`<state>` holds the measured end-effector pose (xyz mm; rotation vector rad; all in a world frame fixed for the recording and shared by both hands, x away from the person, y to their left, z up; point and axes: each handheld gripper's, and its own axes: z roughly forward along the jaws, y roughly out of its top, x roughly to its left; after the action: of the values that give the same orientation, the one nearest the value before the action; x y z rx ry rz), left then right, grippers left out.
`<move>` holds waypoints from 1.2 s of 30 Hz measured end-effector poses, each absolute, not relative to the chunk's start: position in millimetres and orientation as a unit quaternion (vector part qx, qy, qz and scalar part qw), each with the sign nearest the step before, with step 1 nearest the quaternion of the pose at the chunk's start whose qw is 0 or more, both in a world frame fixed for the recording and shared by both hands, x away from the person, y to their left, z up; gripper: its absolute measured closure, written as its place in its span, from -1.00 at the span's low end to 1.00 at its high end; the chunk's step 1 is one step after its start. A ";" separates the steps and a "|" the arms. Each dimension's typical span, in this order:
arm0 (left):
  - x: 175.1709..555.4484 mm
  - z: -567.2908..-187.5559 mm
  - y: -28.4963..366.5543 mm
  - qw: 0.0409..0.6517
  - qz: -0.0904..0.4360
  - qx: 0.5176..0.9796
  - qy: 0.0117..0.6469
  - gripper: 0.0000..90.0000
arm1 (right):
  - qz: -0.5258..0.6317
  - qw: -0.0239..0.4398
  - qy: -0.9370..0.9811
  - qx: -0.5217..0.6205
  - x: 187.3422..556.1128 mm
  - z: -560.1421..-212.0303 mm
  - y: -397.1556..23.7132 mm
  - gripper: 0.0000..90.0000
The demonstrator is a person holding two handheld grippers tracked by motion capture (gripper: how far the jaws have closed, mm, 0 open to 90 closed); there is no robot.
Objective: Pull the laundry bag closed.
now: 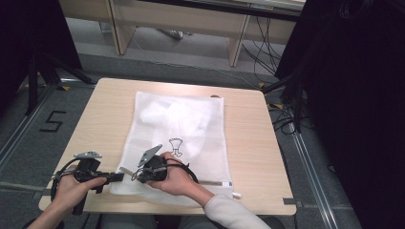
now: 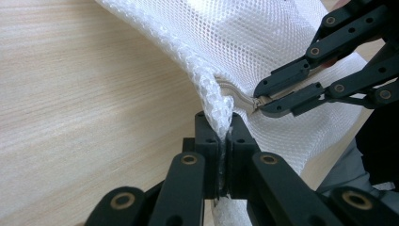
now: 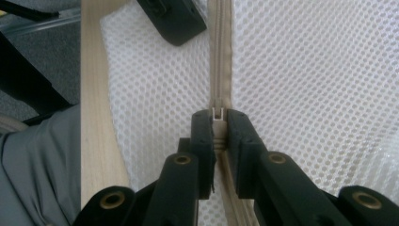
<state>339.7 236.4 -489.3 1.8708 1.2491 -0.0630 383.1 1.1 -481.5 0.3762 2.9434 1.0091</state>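
Observation:
A white mesh laundry bag (image 1: pixel 181 129) with a white garment inside lies flat on the wooden table (image 1: pixel 248 143). Its beige zipper (image 3: pixel 219 56) runs along the near edge. My left gripper (image 1: pixel 119 177) is shut on the bag's near left corner, and the mesh (image 2: pixel 244 42) bunches up between its jaws (image 2: pixel 220 129). Just right of it, my right gripper (image 1: pixel 135 176) is shut on the zipper pull (image 3: pixel 217 113), its jaws (image 3: pixel 217 117) closed around the slider. In the left gripper view the right gripper (image 2: pixel 258 101) pinches the pull close ahead.
The table's near edge (image 3: pixel 96 117) runs close beside both grippers, with the person's grey trousers (image 3: pixel 37 165) below it. Bare wood lies left of the bag (image 2: pixel 70 94). Black stands and cables flank the table on the grey floor (image 1: pixel 52 121).

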 end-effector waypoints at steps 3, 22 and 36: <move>339.5 -489.3 236.2 0.431 -0.023 0.748 0.504 0.90 | 0.314 0.008 0.941 0.123 382.1 -480.3 -1.0 0.84; 340.0 -491.4 236.5 0.424 -0.017 0.753 0.503 0.91 | 0.314 0.001 0.941 0.127 381.4 -480.2 -14.9 0.84; 340.0 -491.4 236.9 0.420 -0.016 0.755 0.503 0.91 | 0.311 -0.001 0.942 0.129 381.8 -481.1 -20.0 0.84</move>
<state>340.0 236.9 -491.4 1.8916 1.2611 -0.0403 381.8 -20.0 -481.1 0.4059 2.9605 0.9768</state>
